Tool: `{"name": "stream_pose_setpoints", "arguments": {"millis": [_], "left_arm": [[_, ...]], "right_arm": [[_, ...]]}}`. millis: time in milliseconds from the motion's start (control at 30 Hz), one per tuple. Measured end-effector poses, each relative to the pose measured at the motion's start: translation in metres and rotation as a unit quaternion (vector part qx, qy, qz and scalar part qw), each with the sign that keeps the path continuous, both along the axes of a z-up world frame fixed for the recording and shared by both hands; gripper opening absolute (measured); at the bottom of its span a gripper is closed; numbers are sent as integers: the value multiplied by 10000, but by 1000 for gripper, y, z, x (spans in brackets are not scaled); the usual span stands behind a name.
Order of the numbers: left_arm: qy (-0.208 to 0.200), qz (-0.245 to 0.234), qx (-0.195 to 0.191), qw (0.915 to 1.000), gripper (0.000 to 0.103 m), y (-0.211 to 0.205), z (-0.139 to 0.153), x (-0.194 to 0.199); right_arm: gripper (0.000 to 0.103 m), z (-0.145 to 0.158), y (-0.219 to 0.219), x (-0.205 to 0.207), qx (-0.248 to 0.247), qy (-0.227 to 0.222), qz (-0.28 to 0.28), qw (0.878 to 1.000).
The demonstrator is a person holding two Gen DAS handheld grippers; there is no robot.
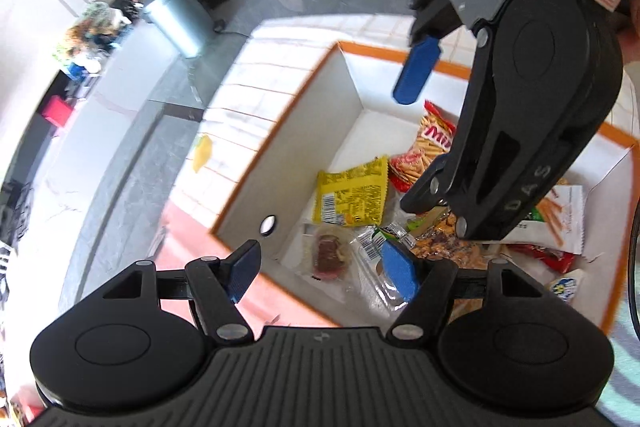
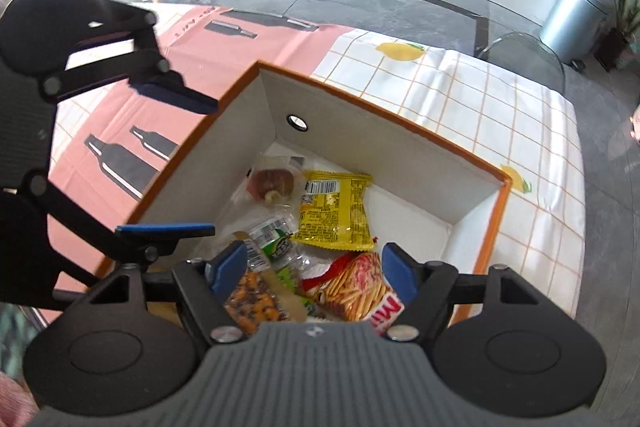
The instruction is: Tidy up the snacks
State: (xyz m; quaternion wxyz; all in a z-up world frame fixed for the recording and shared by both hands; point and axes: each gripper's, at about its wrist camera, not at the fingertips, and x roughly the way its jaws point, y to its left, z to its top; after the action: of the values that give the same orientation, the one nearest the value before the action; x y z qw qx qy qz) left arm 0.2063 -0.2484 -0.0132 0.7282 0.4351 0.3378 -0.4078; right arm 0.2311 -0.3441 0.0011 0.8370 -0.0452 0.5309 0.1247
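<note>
Both tongs spread and empty above the box: left tongs parted over the near corner, right tongs parted over the heap, nothing between the pads of either. Likely just clear of a drop, so that packets fall free.

Snacks gathered inside the orange-rimmed cardboard box: red stick-biscuit bag and orange cracker pack nearest, yellow packet flat mid-floor, clear-wrapped pastry toward the far corner.

Tall box walls a hindrance to low sideways reaches; each tool crowding the other.

Beyond, lemon-print tablecloth on the worktop, silver bin on the floor.
</note>
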Motion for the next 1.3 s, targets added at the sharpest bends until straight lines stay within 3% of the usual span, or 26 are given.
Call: {"name": "stream_pose_setpoints", "arguments": {"millis": [233,433,500,700,900,1033,1300], "left_arm": [[-211,610,-388,9972,81,32,50,-29],[-232,1353,-1128,9841,82,77,96,-65],[-275,1585,-1405,9769,82,92,107,-79],[-405,2336,-2296,9440,82,143,135,-126],[-610,2750,-2894,9148,82,183,136,-168],[-770,3084,-3021,8987,83,206,124,-187],[-845,3636,-3147,8727,85,240,90,-205]], "right_arm": [[74,52,15,-39,177,-152,-419,9988],[76,88,39,-90,378,-515,-771,9950],[77,97,48,-110,452,-654,-871,9930],[77,112,76,-174,565,-1303,-1187,9827],[78,114,103,-238,459,-2189,-1576,9619],[81,102,125,-273,189,-2670,-1753,9474],[82,67,148,-318,282,-3011,-2434,9215]]}}
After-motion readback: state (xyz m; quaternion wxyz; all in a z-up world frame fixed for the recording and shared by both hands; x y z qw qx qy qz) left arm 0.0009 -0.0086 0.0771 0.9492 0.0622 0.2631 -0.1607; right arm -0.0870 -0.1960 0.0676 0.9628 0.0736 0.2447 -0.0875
